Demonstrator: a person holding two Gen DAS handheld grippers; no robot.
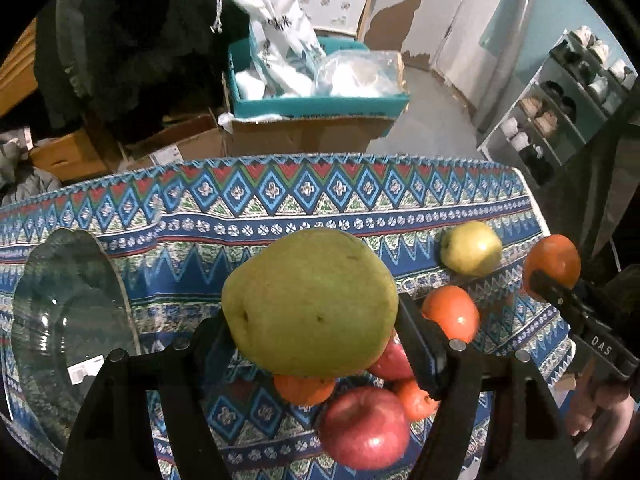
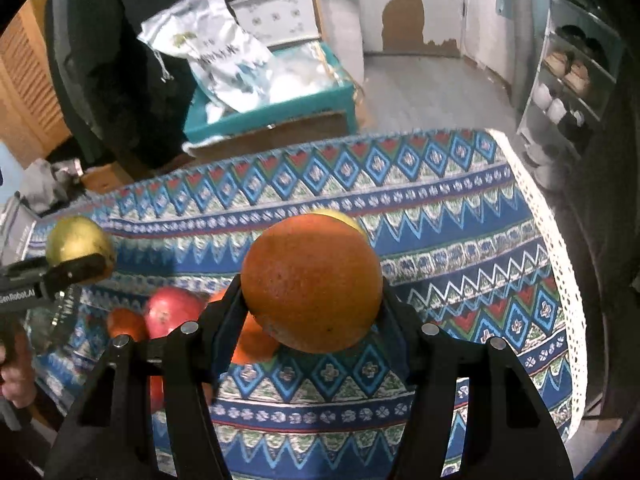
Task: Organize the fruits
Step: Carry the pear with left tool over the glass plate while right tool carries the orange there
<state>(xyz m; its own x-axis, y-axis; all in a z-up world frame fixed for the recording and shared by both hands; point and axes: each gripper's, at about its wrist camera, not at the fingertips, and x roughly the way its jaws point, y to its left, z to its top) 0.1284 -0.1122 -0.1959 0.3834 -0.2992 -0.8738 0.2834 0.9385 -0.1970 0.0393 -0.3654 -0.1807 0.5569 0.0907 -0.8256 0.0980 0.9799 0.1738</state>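
My left gripper (image 1: 312,320) is shut on a large green pear (image 1: 310,300) and holds it above the patterned tablecloth (image 1: 280,200). My right gripper (image 2: 312,300) is shut on an orange (image 2: 312,282), which also shows at the right in the left wrist view (image 1: 554,264). The held pear also shows at the left in the right wrist view (image 2: 78,240). On the cloth lie a red apple (image 1: 364,426), several small oranges (image 1: 452,312) and a yellow-green apple (image 1: 471,248). A clear glass bowl (image 1: 68,320) stands at the left.
Behind the table are cardboard boxes (image 1: 304,132), a teal box with white bags (image 1: 320,100) and a dark coat (image 1: 132,40). A shoe rack (image 1: 560,96) stands at the right. The cloth's lace edge (image 2: 560,240) marks the table's right side.
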